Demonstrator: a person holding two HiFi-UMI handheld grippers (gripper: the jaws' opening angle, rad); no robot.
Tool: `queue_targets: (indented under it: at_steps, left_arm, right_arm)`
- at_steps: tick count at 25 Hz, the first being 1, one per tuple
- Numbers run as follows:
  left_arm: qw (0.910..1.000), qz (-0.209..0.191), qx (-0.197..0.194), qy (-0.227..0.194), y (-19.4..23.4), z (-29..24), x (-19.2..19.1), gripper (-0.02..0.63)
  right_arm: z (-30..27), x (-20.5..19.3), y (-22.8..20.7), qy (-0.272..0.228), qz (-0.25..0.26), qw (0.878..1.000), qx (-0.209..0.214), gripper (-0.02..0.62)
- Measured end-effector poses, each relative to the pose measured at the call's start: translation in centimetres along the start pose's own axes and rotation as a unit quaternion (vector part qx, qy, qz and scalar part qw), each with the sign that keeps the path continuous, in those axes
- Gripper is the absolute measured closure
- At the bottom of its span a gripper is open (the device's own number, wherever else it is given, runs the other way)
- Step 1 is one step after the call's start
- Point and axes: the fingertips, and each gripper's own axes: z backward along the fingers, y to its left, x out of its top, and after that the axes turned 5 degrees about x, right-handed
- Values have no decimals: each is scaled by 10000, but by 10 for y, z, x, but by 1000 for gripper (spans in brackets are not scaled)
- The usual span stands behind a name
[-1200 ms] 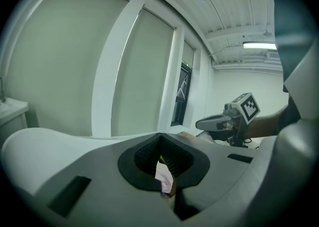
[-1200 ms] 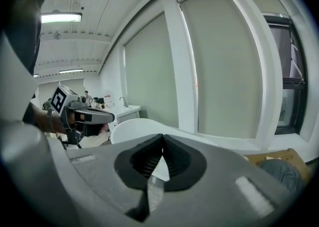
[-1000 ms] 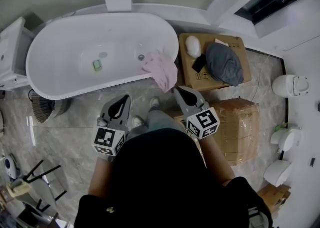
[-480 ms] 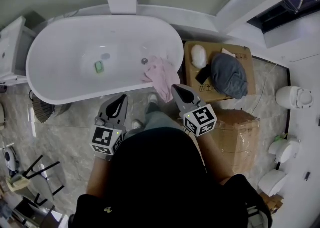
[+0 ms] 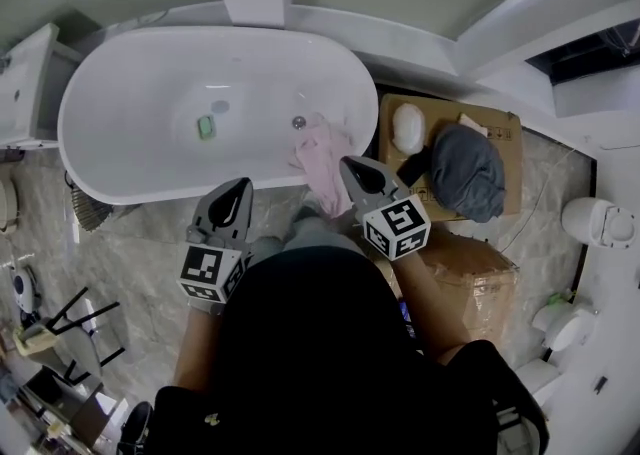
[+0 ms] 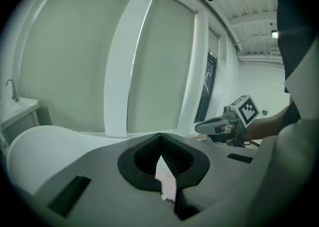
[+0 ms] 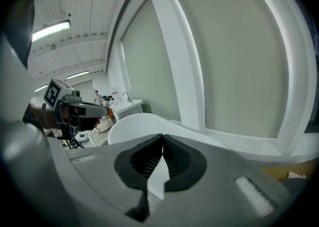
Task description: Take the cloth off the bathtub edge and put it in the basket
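Note:
A pink cloth (image 5: 320,155) hangs over the near right edge of the white bathtub (image 5: 150,193). My right gripper (image 5: 349,163) is shut and empty, its tip right beside the cloth's right side; whether it touches I cannot tell. My left gripper (image 5: 243,185) is also shut, just short of the tub's near rim and well left of the cloth. A woven basket (image 5: 86,209) peeks out under the tub's left end. In the left gripper view the jaws (image 6: 160,135) meet and the right gripper (image 6: 214,125) shows. In the right gripper view the jaws (image 7: 162,136) meet above the tub (image 7: 134,121).
A small green item (image 5: 205,127) and a drain (image 5: 298,122) lie inside the tub. A cardboard box (image 5: 500,128) to the right carries a dark grey bundle (image 5: 465,171) and a white object (image 5: 407,128). A wrapped box (image 5: 475,273) stands nearer. A white cabinet (image 5: 25,93) is at far left.
Both grippers have moved forward toward the tub. The right gripper's tip has come from below the cloth up to its right side. Both stay shut.

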Motion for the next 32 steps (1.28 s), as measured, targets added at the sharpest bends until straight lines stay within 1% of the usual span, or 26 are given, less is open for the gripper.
queue_targets:
  at_steps: [7, 8, 9, 14, 17, 21, 24, 32]
  left_arm:
    - [9997, 52, 144, 175, 2, -21, -4, 600]
    - [9997, 58, 150, 197, 3, -21, -5, 600]
    - [9996, 71, 159, 217, 5, -22, -7, 600]
    - [9989, 197, 273, 324, 23, -18, -10, 600]
    - [9987, 183, 261, 409, 33, -13, -18, 600]
    - [9981, 212, 314, 482, 46, -9, -26, 600]
    - [9973, 294, 395, 554, 55, -8, -35, 600]
    - [9956, 334, 421, 771, 66, 4, -68, 600]
  right_arm:
    - [-22, -11, -28, 273, -61, 9995, 138, 597]
    - [-26, -14, -30, 329, -78, 9993, 150, 591]
    - [-30, -18, -31, 391, -96, 9991, 158, 564]
    - [-49, -37, -33, 673, -176, 9975, 98, 555]
    - [-61, -53, -35, 878, -261, 9958, 50, 532]
    - [-75, -82, -44, 1238, -358, 9916, -73, 483]
    - [-88, -111, -54, 1561, -503, 9863, -151, 418]
    - [-112, -204, -73, 2468, -907, 9642, -338, 258]
